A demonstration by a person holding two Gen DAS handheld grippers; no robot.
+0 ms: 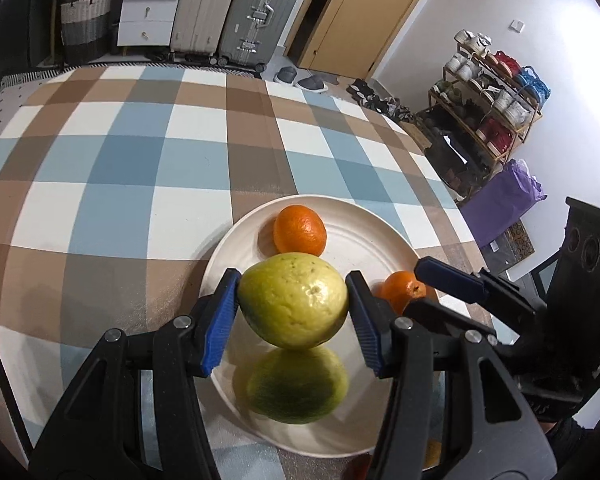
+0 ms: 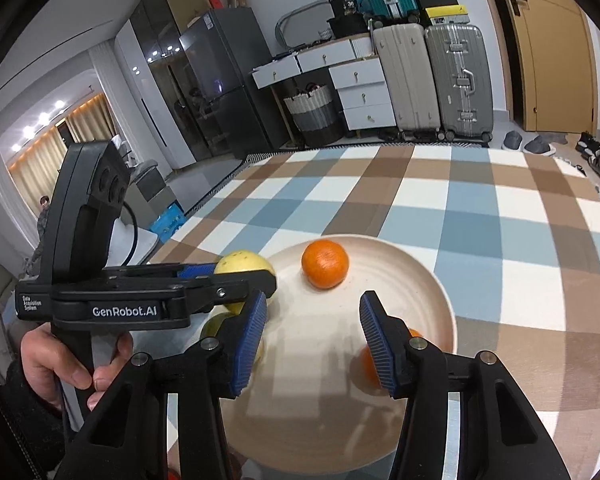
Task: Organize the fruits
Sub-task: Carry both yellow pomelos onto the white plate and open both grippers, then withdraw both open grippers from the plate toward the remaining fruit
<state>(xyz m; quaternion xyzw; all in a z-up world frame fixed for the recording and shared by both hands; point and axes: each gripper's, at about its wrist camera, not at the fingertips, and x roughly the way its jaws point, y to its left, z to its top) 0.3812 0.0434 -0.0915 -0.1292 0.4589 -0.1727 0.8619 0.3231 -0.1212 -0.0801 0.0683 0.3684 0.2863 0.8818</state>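
Observation:
My left gripper (image 1: 293, 278) is shut on a yellow-green fruit (image 1: 292, 300) and holds it just above a white plate (image 1: 364, 240). A second green fruit (image 1: 296, 384) lies on the plate under it. One orange (image 1: 300, 230) rests at the plate's far side. Another orange (image 1: 396, 290) sits at the plate's right edge, at the tips of my right gripper (image 1: 415, 288). In the right wrist view my right gripper (image 2: 314, 298) stands open over the plate (image 2: 400, 280) with nothing between its pads. That near orange (image 2: 366, 364) is partly hidden behind the right finger.
The plate lies on a blue, brown and white checked rug (image 1: 140, 160). Suitcases (image 1: 260, 12), white drawers (image 1: 148, 8) and a basket (image 1: 85, 20) line its far edge. A shoe rack (image 1: 488, 108) and slippers (image 1: 300, 78) are at the right. A hand (image 2: 60, 368) holds the left gripper's handle.

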